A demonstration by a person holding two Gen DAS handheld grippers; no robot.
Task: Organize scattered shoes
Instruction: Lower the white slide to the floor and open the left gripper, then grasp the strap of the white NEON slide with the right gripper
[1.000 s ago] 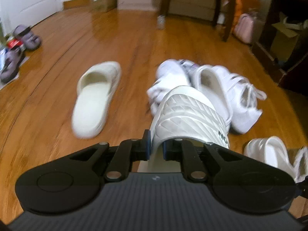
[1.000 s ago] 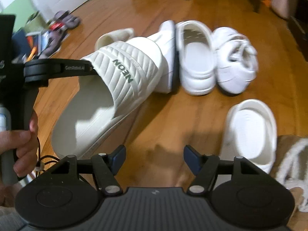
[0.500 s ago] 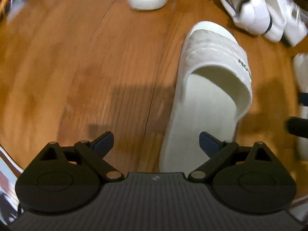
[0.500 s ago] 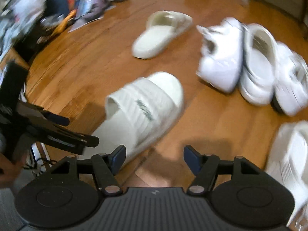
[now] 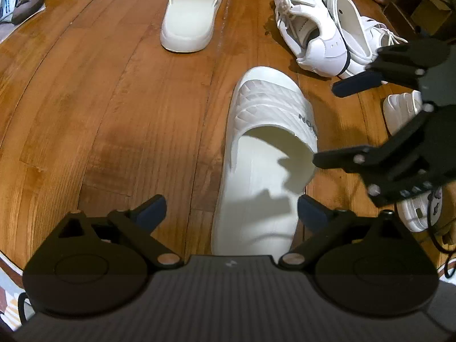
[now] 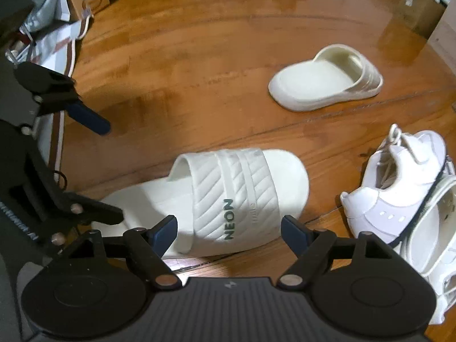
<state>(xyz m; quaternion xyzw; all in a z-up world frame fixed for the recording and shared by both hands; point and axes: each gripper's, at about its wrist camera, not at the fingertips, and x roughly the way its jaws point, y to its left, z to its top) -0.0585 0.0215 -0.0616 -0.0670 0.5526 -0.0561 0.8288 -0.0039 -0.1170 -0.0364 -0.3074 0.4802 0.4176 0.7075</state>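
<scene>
1. White ribbed slide point(image 5: 265, 154) flat on the wood floor point(image 5: 114, 114), between our grippers.
2. Strap reads "NEON", legible only in the right wrist view.
3. Left gripper point(image 5: 230, 209) jaws just opened wide, slide's heel between them, pads clear; right gripper point(image 6: 228, 229) jaws just widened, holding nothing.
4. Cream slide point(image 6: 325, 82) lies well apart.
</scene>
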